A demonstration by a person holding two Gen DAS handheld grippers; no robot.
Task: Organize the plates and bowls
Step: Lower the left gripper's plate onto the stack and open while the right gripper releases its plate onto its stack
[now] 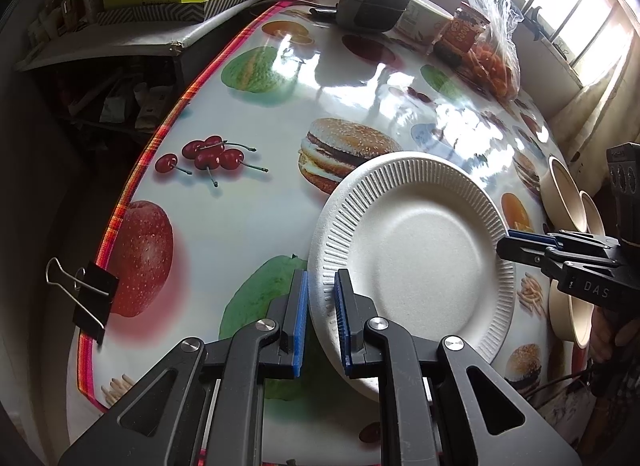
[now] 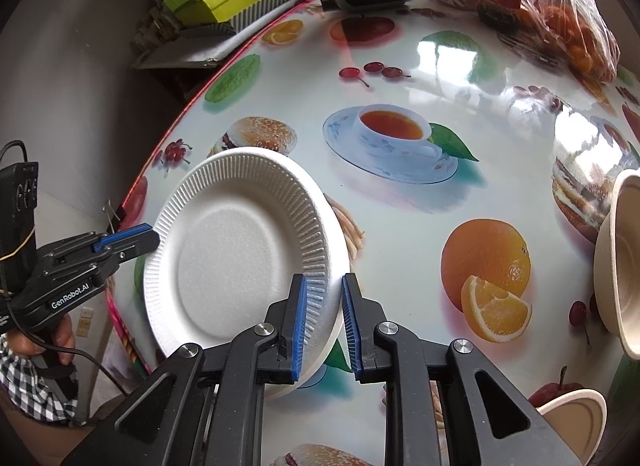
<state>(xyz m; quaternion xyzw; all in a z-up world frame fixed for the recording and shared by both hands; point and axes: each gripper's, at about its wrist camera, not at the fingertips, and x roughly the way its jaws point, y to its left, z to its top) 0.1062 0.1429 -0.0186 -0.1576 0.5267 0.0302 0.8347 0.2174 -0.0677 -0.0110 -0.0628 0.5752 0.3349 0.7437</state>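
plate (image 1: 416, 254): tilted above table (image 1: 248, 201) | left gripper (image 1: 322, 318): clamped on its left rim | right gripper (image 2: 325, 322): clamped on opposite rim

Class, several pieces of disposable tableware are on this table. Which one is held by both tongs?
The white ribbed foam plate: tongs pinch opposite rims. The tan bowls sit untouched at the table's right edge.
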